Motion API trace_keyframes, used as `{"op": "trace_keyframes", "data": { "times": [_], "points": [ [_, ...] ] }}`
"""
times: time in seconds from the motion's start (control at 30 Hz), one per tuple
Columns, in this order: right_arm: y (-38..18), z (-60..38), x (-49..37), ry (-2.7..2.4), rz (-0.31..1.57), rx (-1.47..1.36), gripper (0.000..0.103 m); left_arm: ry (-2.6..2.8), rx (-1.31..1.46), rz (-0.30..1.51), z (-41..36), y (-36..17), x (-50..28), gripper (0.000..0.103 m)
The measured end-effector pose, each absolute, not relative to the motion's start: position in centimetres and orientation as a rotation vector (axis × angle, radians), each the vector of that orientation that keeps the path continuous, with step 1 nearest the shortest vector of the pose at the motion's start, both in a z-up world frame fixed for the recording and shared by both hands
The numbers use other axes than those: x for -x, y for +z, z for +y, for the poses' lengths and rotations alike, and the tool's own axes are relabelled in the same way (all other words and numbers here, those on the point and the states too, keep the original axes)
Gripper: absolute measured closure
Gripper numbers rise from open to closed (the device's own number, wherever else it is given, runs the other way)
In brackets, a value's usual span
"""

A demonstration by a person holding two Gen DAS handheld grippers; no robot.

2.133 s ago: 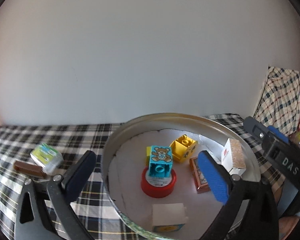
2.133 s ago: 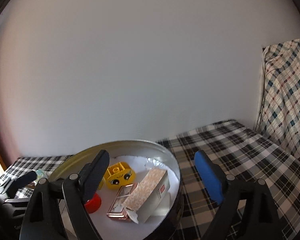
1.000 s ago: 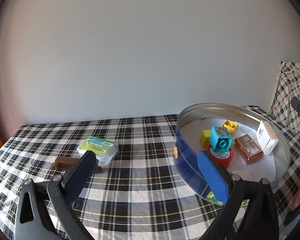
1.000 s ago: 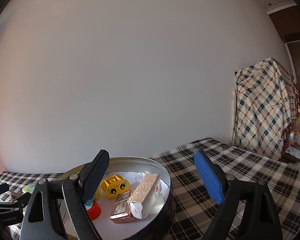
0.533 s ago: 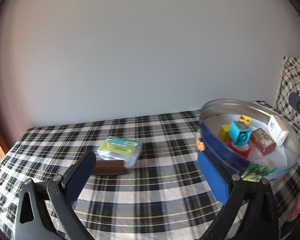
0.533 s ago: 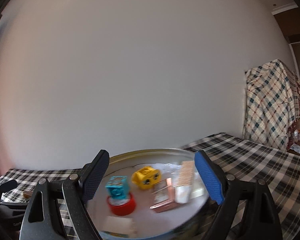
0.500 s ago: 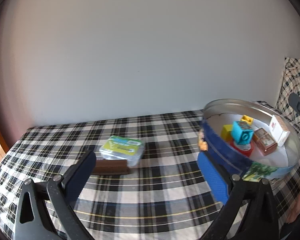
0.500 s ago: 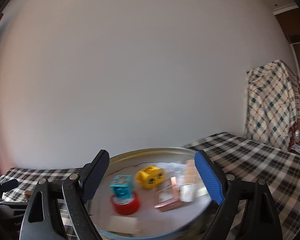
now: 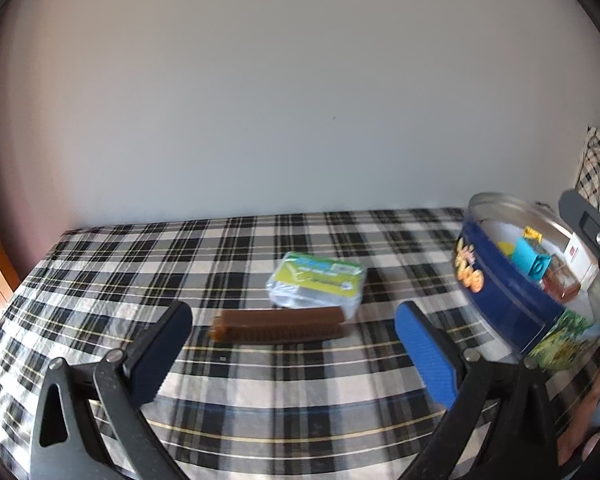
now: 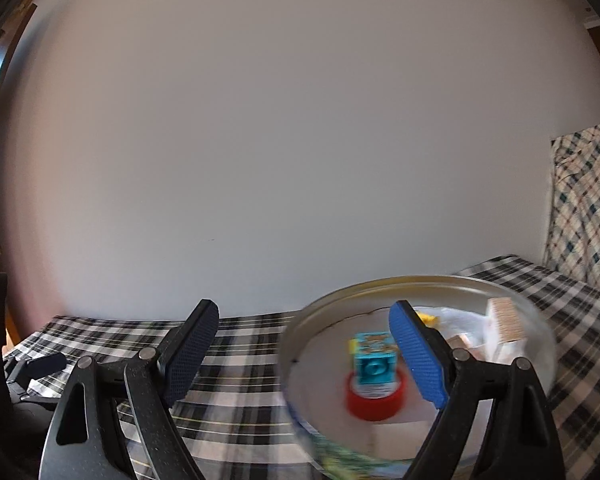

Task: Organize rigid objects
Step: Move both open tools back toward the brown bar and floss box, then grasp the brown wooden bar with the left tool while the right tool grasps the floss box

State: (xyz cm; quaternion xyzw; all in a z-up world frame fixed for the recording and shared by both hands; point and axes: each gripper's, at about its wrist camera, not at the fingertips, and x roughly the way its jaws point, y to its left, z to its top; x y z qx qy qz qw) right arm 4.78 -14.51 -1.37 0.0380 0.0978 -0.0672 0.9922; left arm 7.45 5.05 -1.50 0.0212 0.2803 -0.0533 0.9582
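Observation:
A brown bar [image 9: 278,323] lies on the plaid tablecloth, with a clear packet with a green label [image 9: 316,283] just behind it. My left gripper [image 9: 292,354] is open and empty, a little in front of the bar. A round blue tin [image 9: 500,292] stands at the right and holds a teal block [image 9: 532,262], a yellow block, a brown box and a white carton. My right gripper [image 10: 304,354] is open and empty, hovering by the tin's left rim [image 10: 296,344]. The teal block [image 10: 374,362] sits on a red lid [image 10: 374,402] there.
A white wall runs along the table's far edge. A plaid cloth [image 10: 580,208] hangs over something at the far right. The other gripper's body [image 9: 592,232] shows behind the tin. The left gripper [image 10: 36,364] shows at the left edge of the right wrist view.
My left gripper has swung left, away from the tin, and now faces the brown bar and the packet. My right gripper has also swung left, so the tin has slid to the right of its view.

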Motion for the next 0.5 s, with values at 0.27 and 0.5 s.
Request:
{"op": "trace_keyframes", "data": {
  "times": [0.27,0.5],
  "points": [
    [-2.3,-11.8,-7.2,-0.067,0.281,-0.071,0.014,-0.201,-0.053,0.700,9.1,-2.9,-10.0,0.000],
    [-2.6,-11.2,-7.8,-0.036,0.301,-0.059,0.014,-0.281,-0.350,0.681,7.3,-4.1,-11.9,0.002]
  ]
}}
